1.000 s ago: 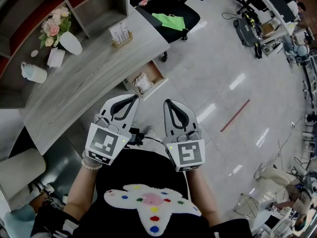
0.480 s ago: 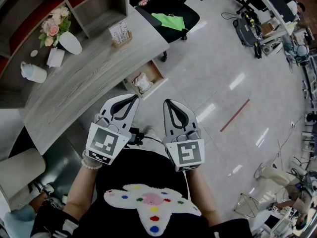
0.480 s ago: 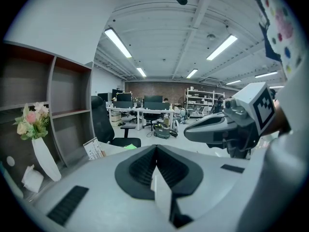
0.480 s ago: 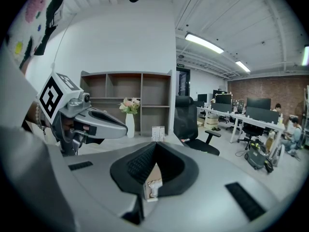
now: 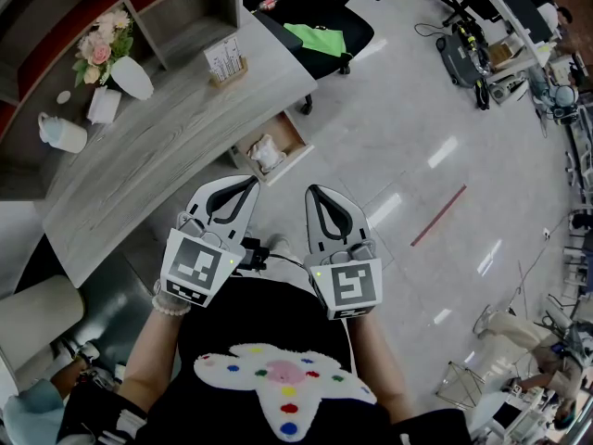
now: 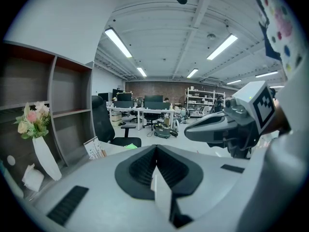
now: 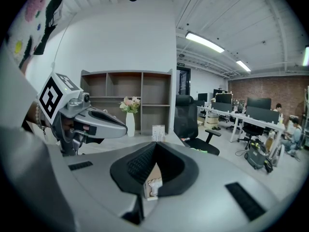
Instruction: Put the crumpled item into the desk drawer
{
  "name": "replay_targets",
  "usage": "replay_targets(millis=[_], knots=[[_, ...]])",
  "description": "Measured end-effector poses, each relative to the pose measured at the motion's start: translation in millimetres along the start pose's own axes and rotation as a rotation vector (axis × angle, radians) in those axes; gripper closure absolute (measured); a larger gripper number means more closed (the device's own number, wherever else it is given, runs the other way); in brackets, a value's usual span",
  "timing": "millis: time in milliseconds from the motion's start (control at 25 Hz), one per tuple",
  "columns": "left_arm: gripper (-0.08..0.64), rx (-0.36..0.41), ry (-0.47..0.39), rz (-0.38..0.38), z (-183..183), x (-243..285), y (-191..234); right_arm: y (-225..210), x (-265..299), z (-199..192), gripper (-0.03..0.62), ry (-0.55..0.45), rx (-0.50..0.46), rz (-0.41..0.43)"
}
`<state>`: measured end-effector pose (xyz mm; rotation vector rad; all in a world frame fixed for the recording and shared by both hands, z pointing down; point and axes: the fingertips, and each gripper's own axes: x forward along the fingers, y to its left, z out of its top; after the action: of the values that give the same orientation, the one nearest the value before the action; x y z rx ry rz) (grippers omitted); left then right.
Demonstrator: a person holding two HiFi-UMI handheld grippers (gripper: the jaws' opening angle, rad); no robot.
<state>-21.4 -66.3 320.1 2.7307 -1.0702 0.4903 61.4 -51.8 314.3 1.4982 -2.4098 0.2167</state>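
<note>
Two hand-held grippers are pictured side by side above the floor, just off the front edge of the desk (image 5: 167, 146). The jaws of the left gripper (image 5: 248, 184) are pressed together at the tips with nothing between them. Those of the right gripper (image 5: 313, 191) are likewise closed and empty.

The crumpled item (image 5: 267, 155), a pale wad whose material cannot be made out, is seen lying inside the open drawer (image 5: 287, 135). The drawer is pulled out from under the desk's front edge, near the corner beside the office chair (image 5: 320, 17), and its rear part is hidden beneath the desktop.

In the right gripper view, only a sliver of the crumpled item (image 7: 154, 185) is glimpsed through the hollow behind the closed jaw tips. The person's hands are mostly concealed behind the marker cubes. A vase (image 5: 132, 80) of flowers is set toward the desk's back edge.
</note>
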Motion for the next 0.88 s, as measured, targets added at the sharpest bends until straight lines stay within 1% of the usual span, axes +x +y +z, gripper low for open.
replay_targets(millis=[880], knots=[[0.549,-0.005,0.005,0.005,-3.9,-0.2,0.6,3.7,0.5,-0.5,0.589,0.020,-0.006,0.012]])
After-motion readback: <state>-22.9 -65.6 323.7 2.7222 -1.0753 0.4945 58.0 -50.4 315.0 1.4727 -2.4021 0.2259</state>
